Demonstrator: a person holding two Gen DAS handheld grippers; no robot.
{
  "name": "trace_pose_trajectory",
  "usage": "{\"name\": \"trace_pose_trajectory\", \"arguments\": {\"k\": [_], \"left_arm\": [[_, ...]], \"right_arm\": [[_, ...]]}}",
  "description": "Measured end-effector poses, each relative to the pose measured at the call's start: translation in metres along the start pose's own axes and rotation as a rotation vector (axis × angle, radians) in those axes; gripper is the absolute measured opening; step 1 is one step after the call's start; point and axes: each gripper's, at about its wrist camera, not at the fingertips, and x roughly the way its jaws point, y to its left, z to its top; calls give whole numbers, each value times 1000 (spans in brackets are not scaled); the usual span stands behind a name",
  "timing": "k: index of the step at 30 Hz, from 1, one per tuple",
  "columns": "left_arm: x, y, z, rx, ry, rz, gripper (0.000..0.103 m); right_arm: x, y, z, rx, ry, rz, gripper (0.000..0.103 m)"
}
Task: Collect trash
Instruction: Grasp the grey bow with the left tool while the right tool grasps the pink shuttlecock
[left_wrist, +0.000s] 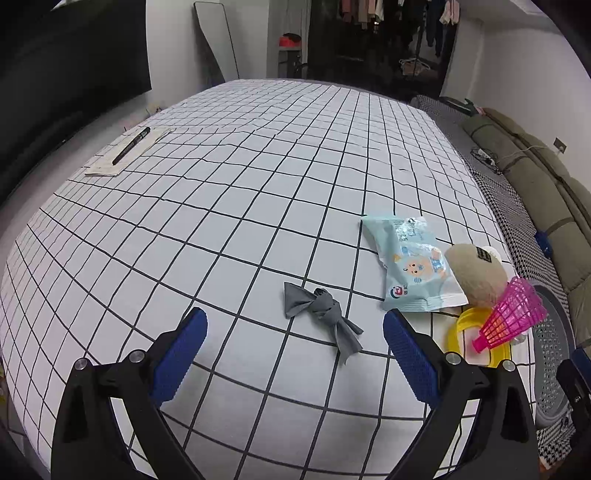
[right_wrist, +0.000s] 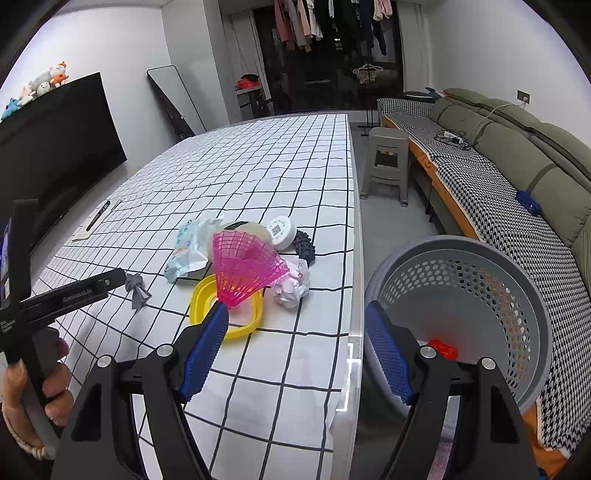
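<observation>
Trash clutters the near right part of the grid-patterned white tablecloth (right_wrist: 258, 177), beside a grey perforated plastic basket (right_wrist: 517, 295).
Knotted grey cloth scrap (left_wrist: 321, 310) lies ahead of the left gripper (left_wrist: 295, 347), jaws wide, empty. Right gripper (right_wrist: 295, 343) gapes wide too, holding nothing, near a pink plastic shuttlecock (right_wrist: 247, 264), yellow ring (right_wrist: 201, 295) and crumpled white paper (right_wrist: 291, 288).

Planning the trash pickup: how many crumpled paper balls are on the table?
1. The crumpled paper ball lies near the table's right edge, beside the pink shuttlecock and the yellow ring. More might be hidden behind the pile of items.
</observation>
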Motion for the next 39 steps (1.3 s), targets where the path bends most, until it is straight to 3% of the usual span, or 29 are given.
{"name": "trace_pose_trajectory", "arguments": {"k": [6, 9, 11, 12, 15, 19, 23, 29, 39], "left_arm": [[27, -2, 4, 0, 61, 25, 92], [37, -5, 5, 7, 77, 33, 83], [41, -8, 4, 15, 92, 31, 66], [43, -8, 3, 18, 101, 24, 65], [41, -10, 4, 28, 91, 14, 48], [38, -12, 4, 34, 94, -19, 13], [27, -11, 3, 46, 72, -30, 13], [1, -7, 2, 99, -36, 21, 14], [0, -8, 0, 133, -82, 33, 14]], "right_arm": [[10, -19, 0, 49, 20, -3, 73], [12, -26, -2, 63, 28, -7, 73], [13, -30, -3, 71, 30, -8, 73], [13, -31, -3, 74, 30, -8, 73], [13, -34, -3, 79, 31, -10, 73], [13, -32, -2, 73, 33, -7, 73], [13, -24, -1, 52, 35, 1, 73], [12, -5, 0, 23, 26, 31, 73], [34, 27, 7, 8, 55, 82, 73]]}}
